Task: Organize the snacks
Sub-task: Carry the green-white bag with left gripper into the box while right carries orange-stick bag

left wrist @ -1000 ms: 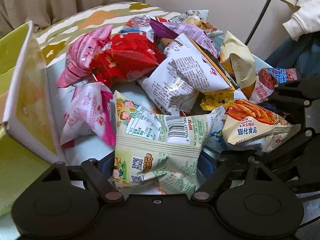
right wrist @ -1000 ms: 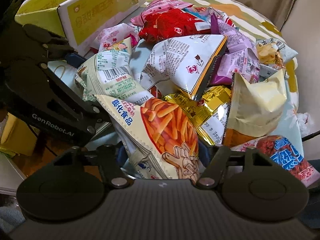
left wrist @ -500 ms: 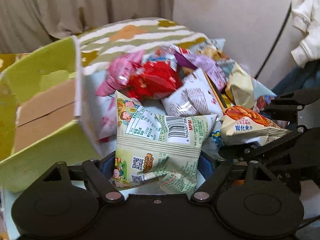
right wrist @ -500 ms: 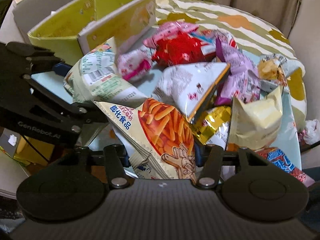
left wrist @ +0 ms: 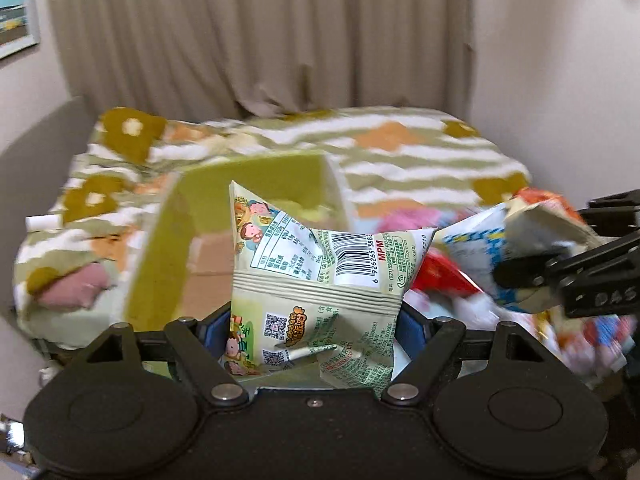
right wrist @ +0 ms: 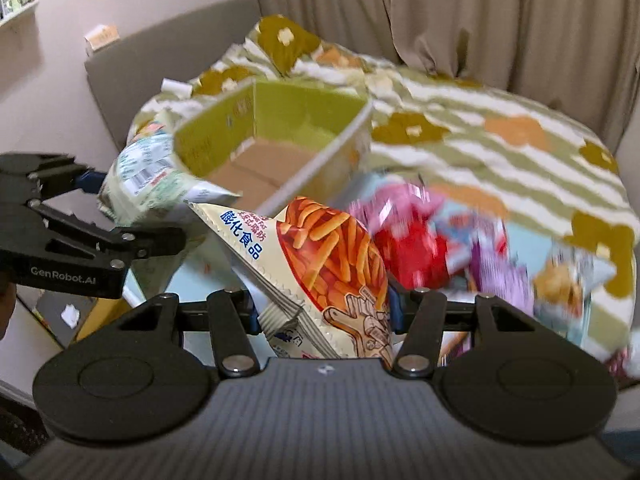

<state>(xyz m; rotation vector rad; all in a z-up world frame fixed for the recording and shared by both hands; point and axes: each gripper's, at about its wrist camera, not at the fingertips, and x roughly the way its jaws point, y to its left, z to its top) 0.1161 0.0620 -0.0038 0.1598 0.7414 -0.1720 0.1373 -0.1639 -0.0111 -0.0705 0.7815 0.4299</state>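
Note:
My left gripper [left wrist: 316, 330] is shut on a pale green snack bag [left wrist: 320, 280] with a barcode and holds it in the air in front of the open yellow-green cardboard box [left wrist: 168, 248]. My right gripper [right wrist: 322, 314] is shut on a cream bag of orange sticks [right wrist: 324, 256], lifted beside the box [right wrist: 280, 132]. The green bag [right wrist: 148, 180] and the left gripper's fingers [right wrist: 132, 240] show at the left of the right wrist view. The right gripper's fingers [left wrist: 560, 272] show at the right of the left wrist view.
A heap of snack bags [right wrist: 460, 248] lies blurred on a light blue surface right of the box. Behind is a bed with a green, white and orange patterned blanket [left wrist: 400, 148], a grey headboard [right wrist: 160, 76] and beige curtains [left wrist: 260, 40].
Both grippers have risen with their bags and swung left, from over the snack heap to the open box. The views now look out over the bed and curtains.

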